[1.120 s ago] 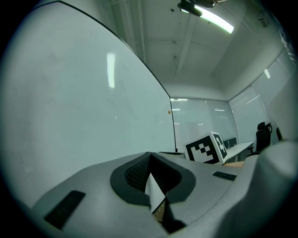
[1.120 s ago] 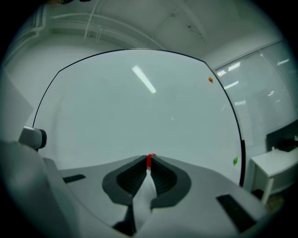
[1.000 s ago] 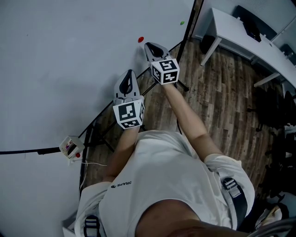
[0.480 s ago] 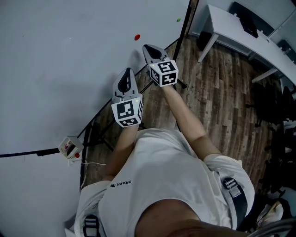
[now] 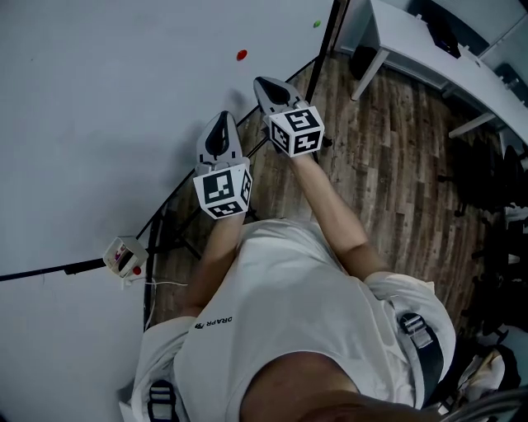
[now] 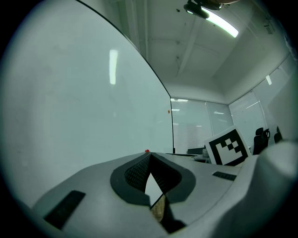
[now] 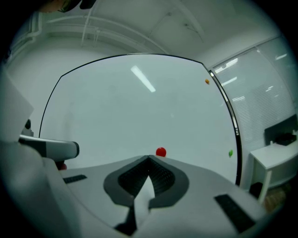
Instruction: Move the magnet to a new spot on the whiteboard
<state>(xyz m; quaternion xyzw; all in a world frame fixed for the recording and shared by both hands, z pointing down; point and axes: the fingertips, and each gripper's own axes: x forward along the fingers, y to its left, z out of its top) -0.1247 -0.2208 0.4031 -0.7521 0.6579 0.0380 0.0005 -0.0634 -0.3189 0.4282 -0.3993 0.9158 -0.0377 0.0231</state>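
shirt [image 5: 272, 330]: white, fills the near foreground. It carries a short print that looks like "DRAPR" but sits reversed, so I can't confirm it.
straps [image 5: 417, 342]: dark harness webbing with buckles on both shoulders, cut off at the bottom edge.
left gripper [image 5: 222, 119]: jaws pressed together at the tip with nothing between them. It is held alongside the whiteboard [image 5: 99, 99]; can't tell whether it touches the surface.
right gripper [image 5: 264, 84]: jaws closed tip to tip and empty, aimed at the board.
marker cubes: black-and-white square codes only, no readable text.
red magnet [image 5: 242, 55]: stuck on the whiteboard just past the right gripper's tip, with a clear gap and nothing touching it. In the left gripper view only a sliver shows over the jaw tips.
small white box [image 5: 124, 257]: sits at the board's lower edge and has red bits on it. Its label is too small to read.
green magnet [image 5: 316, 24]: on the board near the black frame edge, well apart from the red one.
orange magnet [image 7: 207, 82]: higher up by the same edge, visible only in the right gripper view.
desk [image 5: 412, 45]: white, beyond the board over wood flooring, partly cut off. The dark items on it are unclear.
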